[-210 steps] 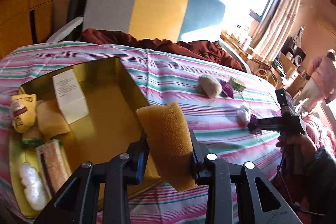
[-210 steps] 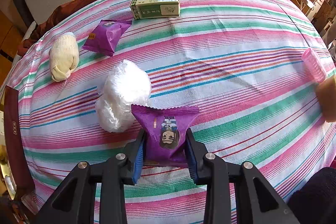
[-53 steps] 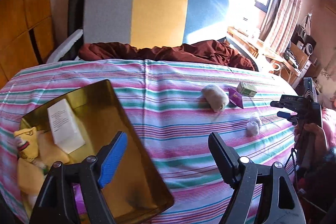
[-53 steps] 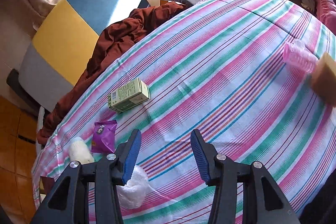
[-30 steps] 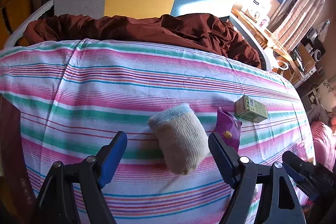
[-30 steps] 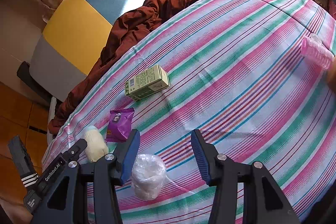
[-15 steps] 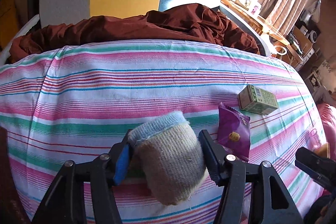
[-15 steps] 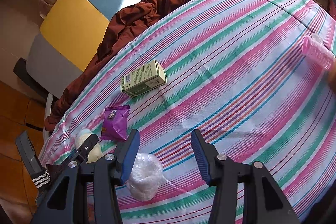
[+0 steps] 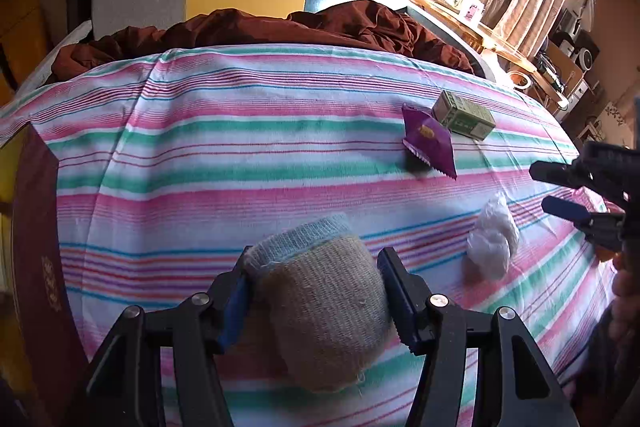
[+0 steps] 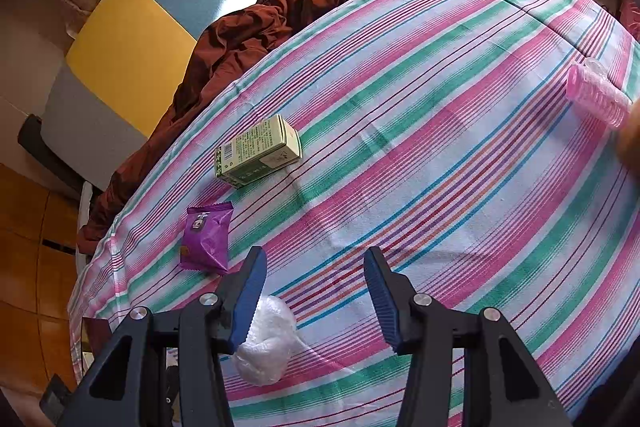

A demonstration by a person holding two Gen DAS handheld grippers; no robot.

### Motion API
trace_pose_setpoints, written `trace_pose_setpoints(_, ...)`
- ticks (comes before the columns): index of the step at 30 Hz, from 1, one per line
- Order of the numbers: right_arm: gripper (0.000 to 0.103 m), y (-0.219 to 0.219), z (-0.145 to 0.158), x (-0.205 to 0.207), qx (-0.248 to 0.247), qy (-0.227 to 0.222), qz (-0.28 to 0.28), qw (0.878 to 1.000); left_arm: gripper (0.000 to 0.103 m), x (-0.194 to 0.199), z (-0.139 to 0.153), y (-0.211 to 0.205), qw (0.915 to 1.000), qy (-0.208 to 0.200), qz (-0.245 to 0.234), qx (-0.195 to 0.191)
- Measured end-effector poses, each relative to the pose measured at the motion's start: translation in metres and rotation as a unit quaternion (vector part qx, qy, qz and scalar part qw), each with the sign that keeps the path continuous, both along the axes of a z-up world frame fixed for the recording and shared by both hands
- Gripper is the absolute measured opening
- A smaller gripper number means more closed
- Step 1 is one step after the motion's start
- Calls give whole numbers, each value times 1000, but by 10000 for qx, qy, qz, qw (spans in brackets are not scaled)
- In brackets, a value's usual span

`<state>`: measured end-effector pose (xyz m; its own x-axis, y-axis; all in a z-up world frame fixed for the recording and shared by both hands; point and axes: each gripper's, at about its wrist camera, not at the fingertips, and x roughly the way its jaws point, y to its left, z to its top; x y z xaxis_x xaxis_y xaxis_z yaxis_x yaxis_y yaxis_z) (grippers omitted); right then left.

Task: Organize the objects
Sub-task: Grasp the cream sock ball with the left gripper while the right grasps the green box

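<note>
The left tool [image 9: 314, 301] is clenched on a rolled sock [image 9: 320, 303], both blue pads pressing its sides above the striped tabletop [image 9: 240, 155]. The right tool [image 10: 316, 301] hangs released and holds nothing, its left finger partly covering a white plastic-wrapped bundle [image 10: 266, 347]. The sock's lower end is hidden behind the tool's frame. It is beige knit with a pale blue cuff. Further off lie a purple snack packet [image 9: 430, 143] and a green box [image 9: 464, 115], just beside each other.
</note>
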<state>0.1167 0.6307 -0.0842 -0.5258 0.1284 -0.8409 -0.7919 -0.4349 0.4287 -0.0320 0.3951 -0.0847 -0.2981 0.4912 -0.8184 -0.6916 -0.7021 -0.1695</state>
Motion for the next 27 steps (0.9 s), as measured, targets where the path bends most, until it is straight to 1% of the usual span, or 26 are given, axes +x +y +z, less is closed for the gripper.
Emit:
trace_pose_setpoints(3, 51, -1, -1, -1, 34, -74, 39, 10000, 61, 10, -5, -6, 10000, 17, -84, 45)
trace_pose_setpoints(6, 51, -1, -1, 0, 77, -125, 44, 9999, 60, 20, -9, 3, 9988, 351, -328, -111)
trace_pose_setpoints(10, 51, -1, 0, 0, 159, -124, 43, 9998, 58, 25, -14, 7, 9973, 604, -373, -176)
trace_pose_setpoints(13, 51, -1, 0, -2, 176, -157, 54, 9997, 55, 22, -14, 6, 9976, 582, -336, -139)
trace_pose_setpoints(22, 51, -3, -2, -8, 256, -243, 117, 9993, 55, 23, -15, 4, 9971, 655, -381, -62)
trace_pose_setpoints(24, 52, -4, -2, -10, 270, -236, 163, 9992, 55, 24, -15, 4, 9968, 699, -382, -77)
trace_pose_setpoints(27, 58, -6, -1, -12, 318, -245, 226, 9989, 55, 25, -16, 3, 9966, 732, -376, -47)
